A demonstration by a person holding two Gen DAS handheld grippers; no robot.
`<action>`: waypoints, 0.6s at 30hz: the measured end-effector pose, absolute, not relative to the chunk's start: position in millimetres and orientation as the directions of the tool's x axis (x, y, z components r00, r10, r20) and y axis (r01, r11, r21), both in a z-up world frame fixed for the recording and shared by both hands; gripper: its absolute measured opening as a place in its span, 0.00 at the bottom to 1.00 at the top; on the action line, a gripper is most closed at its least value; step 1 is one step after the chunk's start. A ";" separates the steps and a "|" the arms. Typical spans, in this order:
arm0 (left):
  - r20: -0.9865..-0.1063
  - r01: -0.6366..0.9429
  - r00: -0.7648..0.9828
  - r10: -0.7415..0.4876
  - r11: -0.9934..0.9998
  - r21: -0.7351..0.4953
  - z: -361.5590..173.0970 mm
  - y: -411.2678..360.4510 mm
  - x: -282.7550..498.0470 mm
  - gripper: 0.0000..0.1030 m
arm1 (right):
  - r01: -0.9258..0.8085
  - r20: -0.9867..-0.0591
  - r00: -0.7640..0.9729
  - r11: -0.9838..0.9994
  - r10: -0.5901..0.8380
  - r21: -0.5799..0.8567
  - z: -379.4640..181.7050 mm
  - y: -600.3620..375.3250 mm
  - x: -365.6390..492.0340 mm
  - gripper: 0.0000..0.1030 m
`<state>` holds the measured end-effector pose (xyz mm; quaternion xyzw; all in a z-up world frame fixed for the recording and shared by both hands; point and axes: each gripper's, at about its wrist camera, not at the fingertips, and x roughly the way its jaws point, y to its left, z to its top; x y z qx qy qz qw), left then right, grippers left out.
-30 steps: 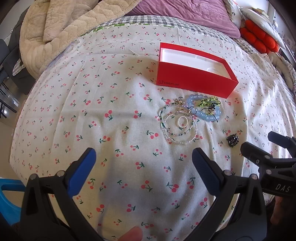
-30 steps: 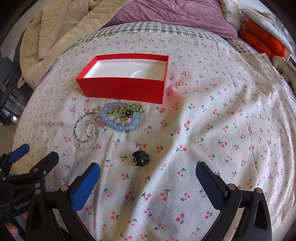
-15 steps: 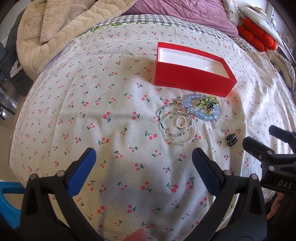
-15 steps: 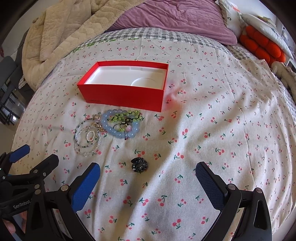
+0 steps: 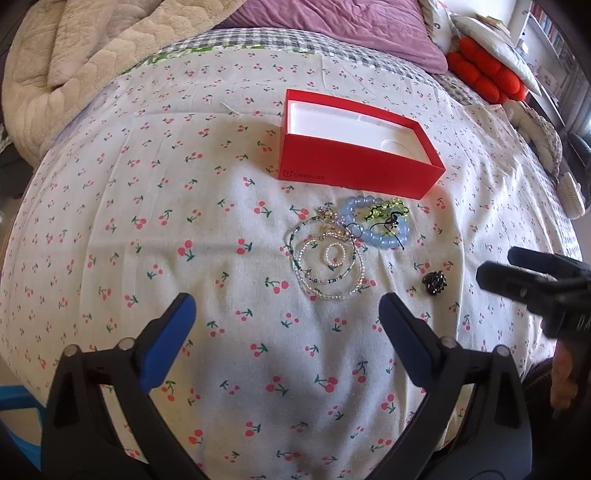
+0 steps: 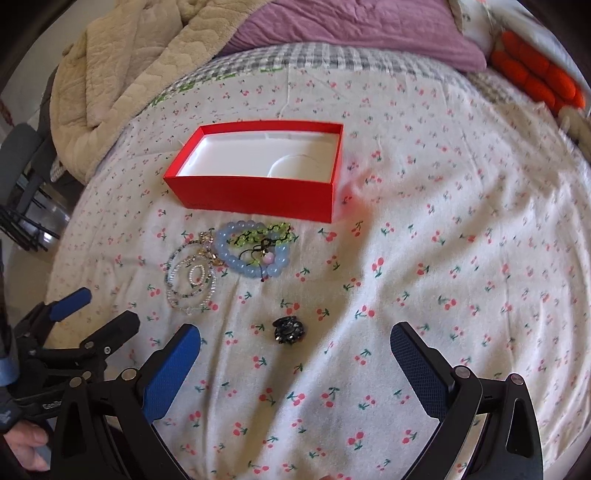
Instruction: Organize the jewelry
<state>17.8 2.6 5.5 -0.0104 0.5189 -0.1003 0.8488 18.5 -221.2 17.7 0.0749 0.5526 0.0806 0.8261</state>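
Observation:
An open red box (image 5: 354, 162) with a white, empty inside lies on the cherry-print bedsheet; it also shows in the right wrist view (image 6: 258, 173). In front of it lie a blue bead bracelet (image 5: 384, 236) (image 6: 251, 266), a green bead piece (image 5: 388, 208) (image 6: 269, 232), several thin bead necklaces (image 5: 325, 269) (image 6: 188, 277) and a small pearl ring (image 5: 334, 254). A dark brooch (image 5: 435, 282) (image 6: 288, 329) lies apart. My left gripper (image 5: 286, 325) is open and empty, short of the necklaces. My right gripper (image 6: 295, 354) is open and empty, just short of the brooch.
A beige blanket (image 5: 74, 55) and purple pillow (image 5: 332, 22) lie at the bed's far side. Orange cushions (image 5: 487, 74) sit at the far right. The bed edge drops off at the left; a blue object (image 5: 14, 406) shows below it.
Both grippers have moved forward toward the jewelry. The red box and jewelry look larger and nearer. Nothing has been picked up.

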 end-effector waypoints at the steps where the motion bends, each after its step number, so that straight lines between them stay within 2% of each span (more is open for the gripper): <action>1: -0.878 0.173 0.435 -0.202 0.975 -0.138 6.2 3.8 19.7 0.91 | -0.048 -0.899 0.376 0.973 0.226 0.225 18.0 -223.3 19.7 0.97; 9: -0.889 0.240 0.372 -0.265 0.953 -0.183 0.8 6.0 41.2 0.61 | -0.093 -0.883 0.327 0.941 0.336 0.324 23.7 -225.2 39.6 0.74; 12: -0.892 0.258 0.373 -0.256 0.952 -0.165 -4.3 5.1 51.9 0.54 | -0.101 -0.887 0.314 0.941 0.339 0.324 18.9 -221.0 47.3 0.67; 15: -0.891 0.247 0.369 -0.263 0.952 -0.178 -12.5 8.4 59.1 0.49 | -0.107 -0.895 0.301 0.944 0.330 0.312 12.1 -218.1 50.8 0.66; 18: -0.885 0.225 0.361 -0.294 0.948 -0.223 -17.4 16.0 61.4 0.48 | -0.109 -0.902 0.281 0.945 0.328 0.310 5.2 -217.0 52.3 0.66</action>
